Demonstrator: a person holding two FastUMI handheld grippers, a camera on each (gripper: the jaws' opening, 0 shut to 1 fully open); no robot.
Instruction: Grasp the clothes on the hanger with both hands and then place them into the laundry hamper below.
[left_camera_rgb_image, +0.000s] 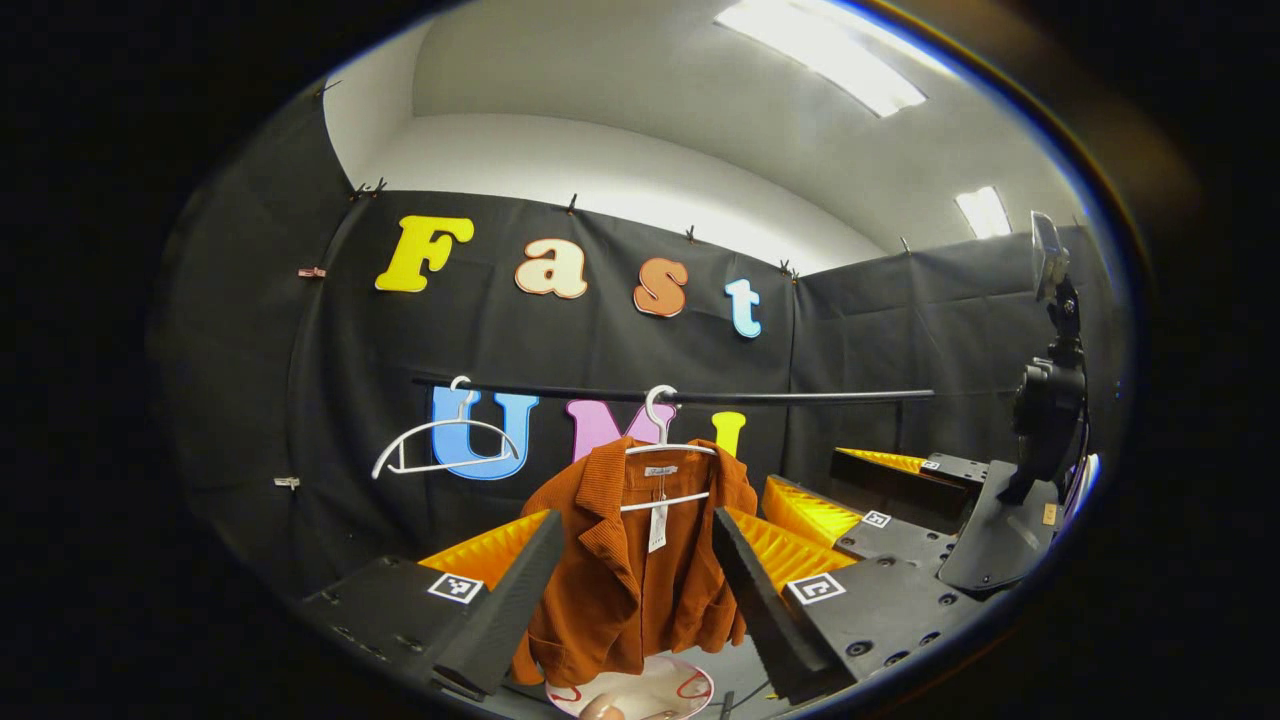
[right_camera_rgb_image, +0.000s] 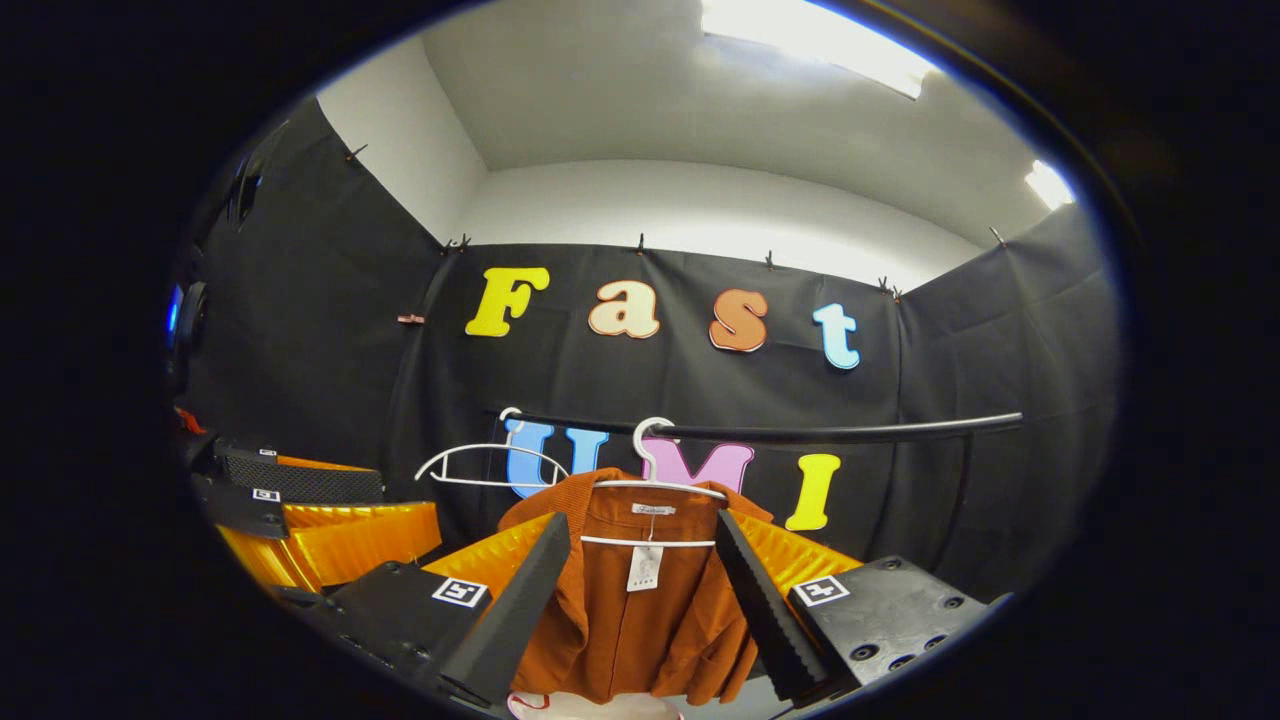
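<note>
Hanging from the black rail (left_camera_rgb_image: 700, 396), an empty white hanger (left_camera_rgb_image: 445, 445) sits to the left, and the rust-brown jacket (left_camera_rgb_image: 625, 570) hangs on a second white hanger (left_camera_rgb_image: 665, 450) beside it, over the pale hamper (left_camera_rgb_image: 640, 692) so it can drop straight in. The left tool (left_camera_rgb_image: 635, 590) has its jaws spread wide, framing the jacket without touching it. The right tool (right_camera_rgb_image: 635, 600) is open too, lined up on the jacket's chest for a two-handed grasp not yet made.
</note>
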